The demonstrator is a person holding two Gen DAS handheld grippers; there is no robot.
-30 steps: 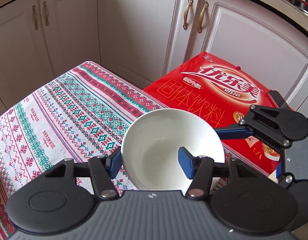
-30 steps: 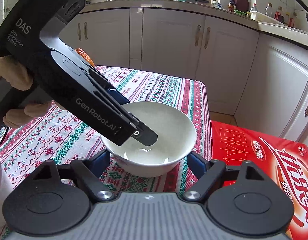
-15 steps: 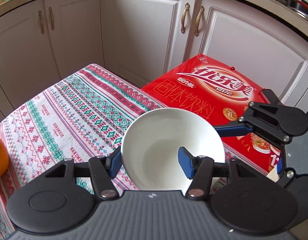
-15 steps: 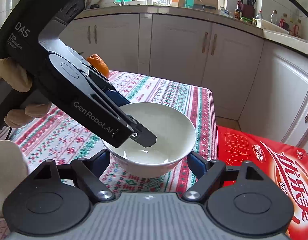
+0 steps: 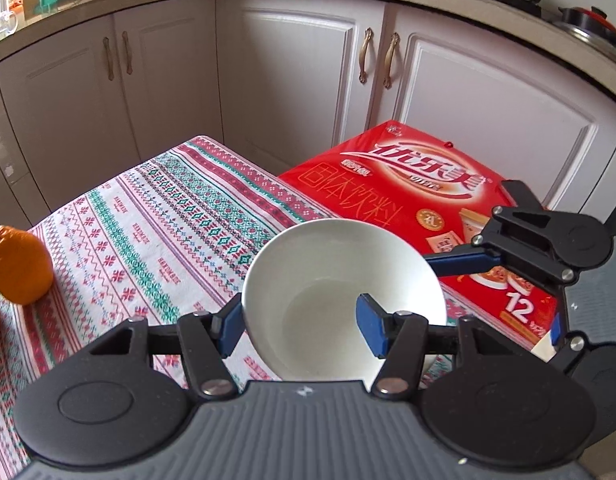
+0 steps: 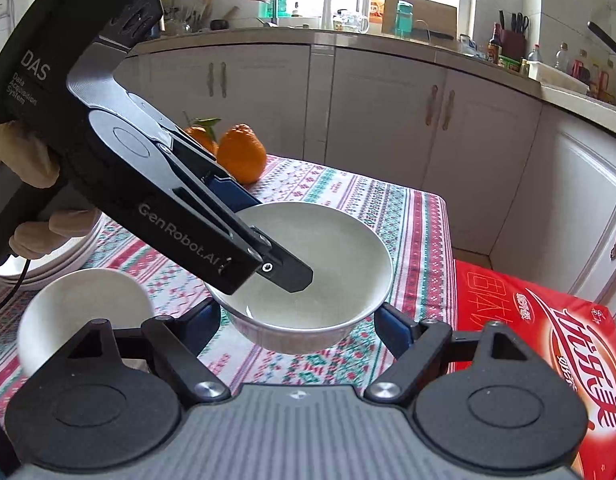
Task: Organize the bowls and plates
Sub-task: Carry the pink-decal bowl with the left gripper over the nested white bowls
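A white bowl (image 5: 332,276) is held above the patterned tablecloth (image 5: 148,232). My left gripper (image 5: 302,326) is shut on the bowl's near rim, one finger outside and one inside. The same bowl (image 6: 340,264) shows in the right wrist view with the left gripper clamped on its left rim. My right gripper (image 6: 298,320) is open, its blue fingers to either side of the bowl, just below its rim, not touching. A second white bowl (image 6: 80,312) sits at lower left. Stacked white plates (image 6: 64,256) lie behind it, partly hidden by the left gripper.
A red drink carton (image 5: 420,200) lies beside the table on the right, also in the right wrist view (image 6: 548,332). Oranges (image 6: 240,152) sit at the table's far side; one (image 5: 20,268) shows at left. White cabinets (image 5: 308,80) stand behind.
Both grippers and the held bowl have risen and drawn back. The oranges, the second bowl and the plates have come into view. The left gripper's hold is unchanged.
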